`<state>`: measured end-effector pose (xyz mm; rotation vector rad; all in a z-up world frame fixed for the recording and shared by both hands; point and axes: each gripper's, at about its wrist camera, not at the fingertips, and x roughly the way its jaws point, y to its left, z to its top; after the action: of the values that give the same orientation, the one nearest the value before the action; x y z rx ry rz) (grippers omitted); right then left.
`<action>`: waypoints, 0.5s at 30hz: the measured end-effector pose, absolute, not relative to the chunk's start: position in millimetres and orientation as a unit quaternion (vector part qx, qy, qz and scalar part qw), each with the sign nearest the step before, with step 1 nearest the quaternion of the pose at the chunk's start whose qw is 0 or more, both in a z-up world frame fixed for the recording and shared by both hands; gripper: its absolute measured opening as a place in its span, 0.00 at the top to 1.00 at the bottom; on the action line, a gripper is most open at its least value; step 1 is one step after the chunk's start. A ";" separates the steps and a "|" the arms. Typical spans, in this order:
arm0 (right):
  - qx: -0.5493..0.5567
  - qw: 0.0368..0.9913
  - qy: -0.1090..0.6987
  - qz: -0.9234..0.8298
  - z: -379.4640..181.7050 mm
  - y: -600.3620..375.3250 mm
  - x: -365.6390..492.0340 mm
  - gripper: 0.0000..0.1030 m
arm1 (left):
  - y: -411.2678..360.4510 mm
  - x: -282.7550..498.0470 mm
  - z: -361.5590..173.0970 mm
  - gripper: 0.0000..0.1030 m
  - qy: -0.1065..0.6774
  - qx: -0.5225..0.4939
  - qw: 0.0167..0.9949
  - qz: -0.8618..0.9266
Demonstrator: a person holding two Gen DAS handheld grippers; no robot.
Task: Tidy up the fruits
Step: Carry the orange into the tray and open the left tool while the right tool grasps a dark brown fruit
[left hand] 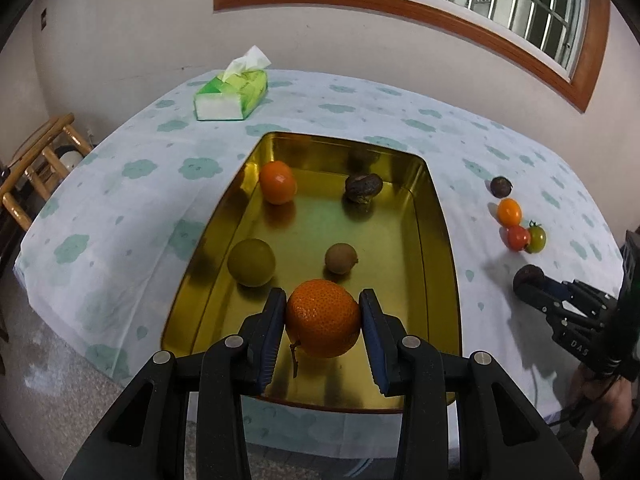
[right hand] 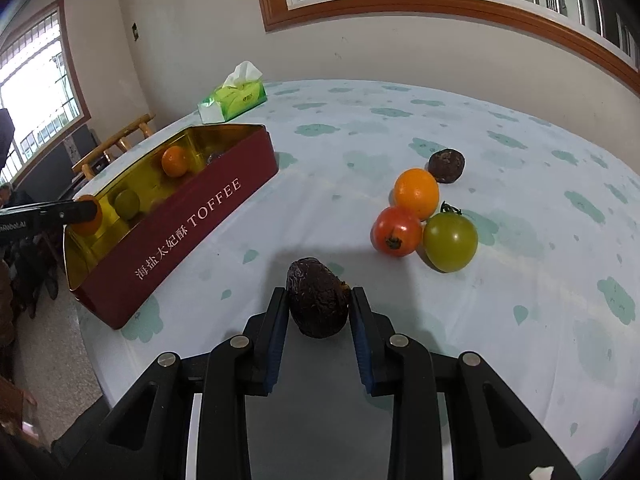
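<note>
My left gripper is shut on an orange tangerine and holds it over the near end of the gold-lined toffee tin. In the tin lie a small orange, a green fruit, a brown round fruit and a dark wrinkled fruit. My right gripper is shut on a dark wrinkled fruit above the tablecloth. To its right on the cloth lie a red tomato, a green tomato, an orange tomato and a dark fruit.
A green tissue pack stands at the far left of the table. The tin's red side faces my right gripper. A wooden chair stands off the table's left edge. A wall with a window lies behind.
</note>
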<state>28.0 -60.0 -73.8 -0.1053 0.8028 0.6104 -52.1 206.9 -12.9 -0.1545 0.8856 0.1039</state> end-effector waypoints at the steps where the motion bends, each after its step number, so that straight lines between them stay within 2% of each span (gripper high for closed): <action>1: -0.051 0.874 0.385 0.292 -74.2 -59.4 28.0 0.73 | 205.1 -50.9 -13.9 0.62 0.428 -0.074 0.899 0.048; 15: -0.051 0.874 0.388 0.289 -74.9 -59.5 29.0 0.73 | 188.5 -44.0 -30.7 0.62 0.438 -0.060 0.896 0.038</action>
<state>29.0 -59.5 -74.9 -0.1059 0.8104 0.6037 -44.0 188.5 -30.7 -0.1239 0.9068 0.0781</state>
